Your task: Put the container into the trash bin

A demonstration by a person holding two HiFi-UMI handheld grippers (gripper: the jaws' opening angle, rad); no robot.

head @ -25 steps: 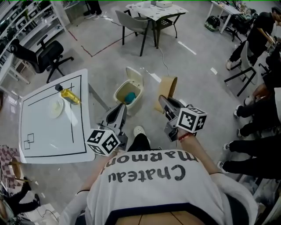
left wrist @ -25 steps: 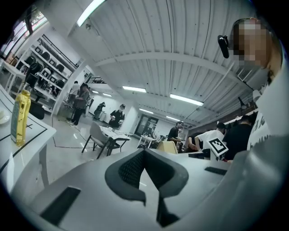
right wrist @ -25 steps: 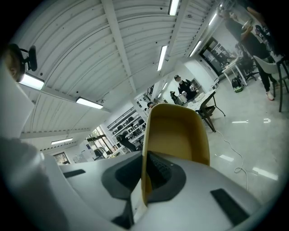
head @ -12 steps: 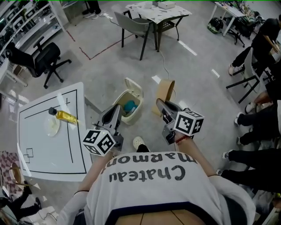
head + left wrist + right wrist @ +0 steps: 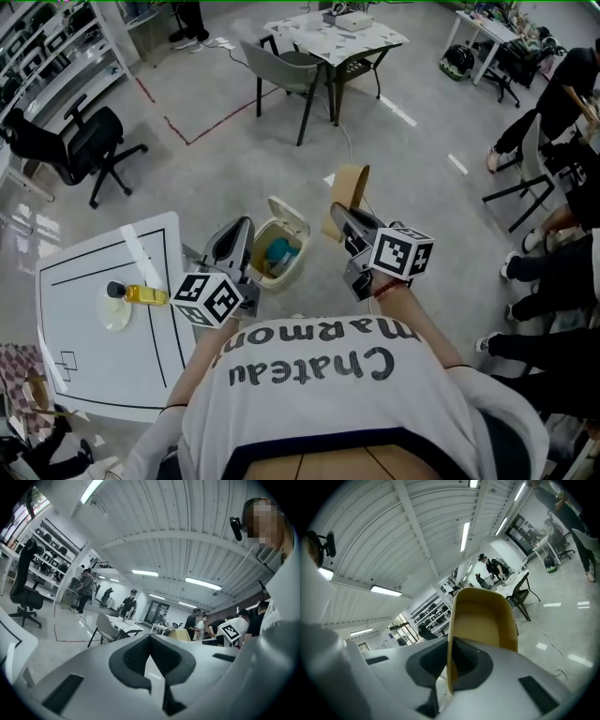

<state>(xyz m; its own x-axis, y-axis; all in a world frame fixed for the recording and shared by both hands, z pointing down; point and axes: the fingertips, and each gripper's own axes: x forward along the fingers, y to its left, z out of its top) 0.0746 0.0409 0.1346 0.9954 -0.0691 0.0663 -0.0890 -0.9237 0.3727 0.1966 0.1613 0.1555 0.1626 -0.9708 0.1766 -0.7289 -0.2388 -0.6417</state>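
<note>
My right gripper (image 5: pixel 339 214) is shut on the wall of a tan, open-topped container (image 5: pixel 350 195), held upright in the air just right of the trash bin. In the right gripper view the container (image 5: pixel 485 620) rises from between the pads, one wall pinched at the right gripper (image 5: pixel 449 667). The cream trash bin (image 5: pixel 265 265) stands on the floor with its lid (image 5: pixel 290 217) flipped open and something blue inside. My left gripper (image 5: pixel 240 228) hovers at the bin's left side, shut on nothing; the left gripper (image 5: pixel 150 644) points up towards the ceiling.
A white table (image 5: pixel 75 337) at lower left carries a bottle of yellow liquid (image 5: pixel 142 295) and a white plate (image 5: pixel 116 314). A grey chair (image 5: pixel 281 66) and a table (image 5: pixel 342 28) stand farther off, an office chair (image 5: pixel 80 141) at left. Seated people (image 5: pixel 562 216) line the right side.
The view has swung, so the white table sits lower left and the bin nearer the picture's middle. Both grippers keep their poses; the container stays in the right one.
</note>
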